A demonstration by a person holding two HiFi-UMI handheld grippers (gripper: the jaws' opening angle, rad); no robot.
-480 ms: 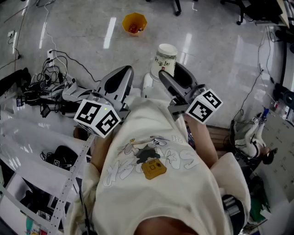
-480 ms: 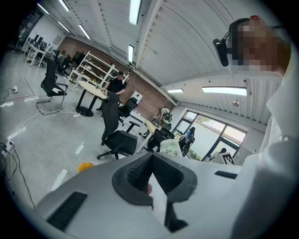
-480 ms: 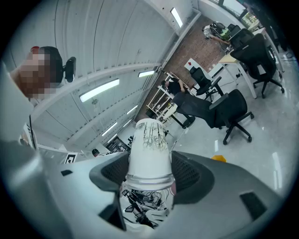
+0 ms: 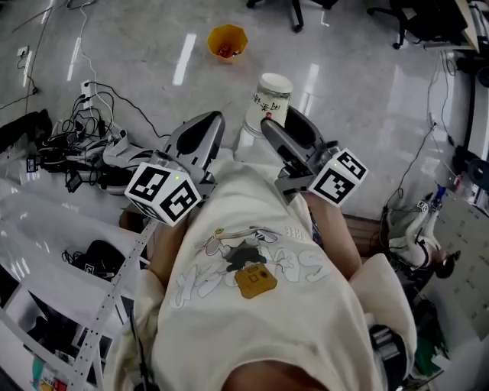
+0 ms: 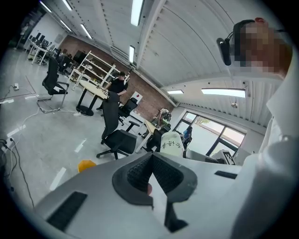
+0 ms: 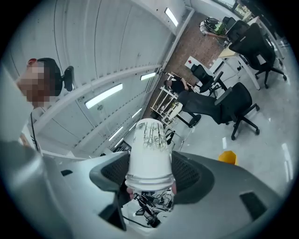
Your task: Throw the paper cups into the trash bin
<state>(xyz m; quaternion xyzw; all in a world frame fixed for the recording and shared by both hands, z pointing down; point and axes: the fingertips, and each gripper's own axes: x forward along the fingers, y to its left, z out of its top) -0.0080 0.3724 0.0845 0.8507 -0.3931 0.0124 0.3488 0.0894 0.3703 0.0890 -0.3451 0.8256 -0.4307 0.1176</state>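
Observation:
A white paper cup with dark print is clamped between the pads of my right gripper, which is shut on it near its rim. In the right gripper view the cup points away from the right gripper. My left gripper hangs beside it on the left, shut and holding nothing; its pads meet in the left gripper view, where the cup shows beyond. The orange trash bin stands on the floor well ahead of both grippers, also seen as the bin.
Tangled cables and a power strip lie on the floor at the left. A white frame with shelves fills the lower left. Office chairs stand beyond the bin, and more gear and cables sit at the right.
Both grippers and the held cup have shifted very slightly up and left in the head view; the grip has not changed.

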